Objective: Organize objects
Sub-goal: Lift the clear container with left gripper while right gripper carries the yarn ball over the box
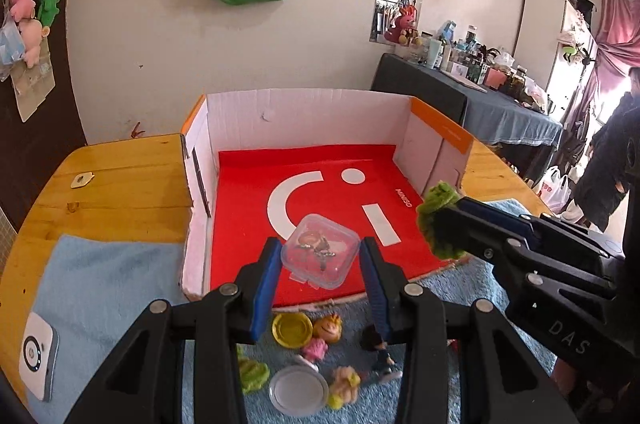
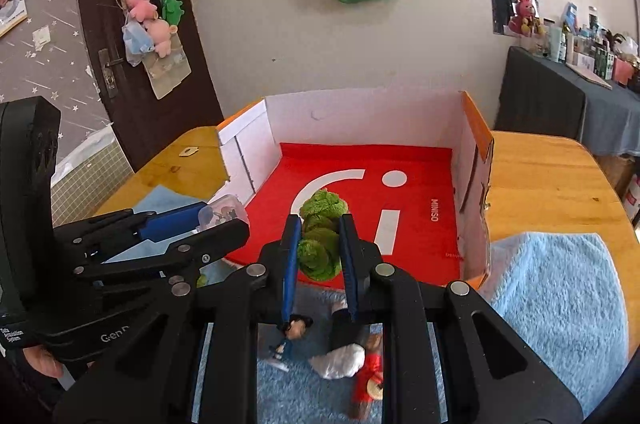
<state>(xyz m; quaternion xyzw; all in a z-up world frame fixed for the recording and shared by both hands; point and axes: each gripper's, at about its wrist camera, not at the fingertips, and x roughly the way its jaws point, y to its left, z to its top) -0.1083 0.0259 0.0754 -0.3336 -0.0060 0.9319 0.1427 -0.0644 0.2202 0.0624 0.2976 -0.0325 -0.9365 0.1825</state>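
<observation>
Left gripper (image 1: 320, 256) hangs over the front part of the box (image 1: 304, 111). Its fingers are wide apart w/ the clear plastic case (image 1: 320, 252) between them. The case seems to touch neither pad, but I cannot tell if it rests on the red floor of the box or is held a bit. Below and behind this gripper, on the blue towel (image 1: 100, 288), small toys wait: a yellow lid (image 1: 292, 330), a doll (image 1: 326, 334), a clear lid (image 1: 298, 390).

Right gripper (image 2: 320, 244), just beside the left one, is closed on the green plush toy (image 2: 320, 236), which sticks out ahead of the tips, above the red floor near the front edge.

Step in hand, I judge: both things go into the box. Next move probably: bring the plush lower and more inside, then open the fingers; pull the left gripper back w/o dragging the case, then fetch the next toy.
</observation>
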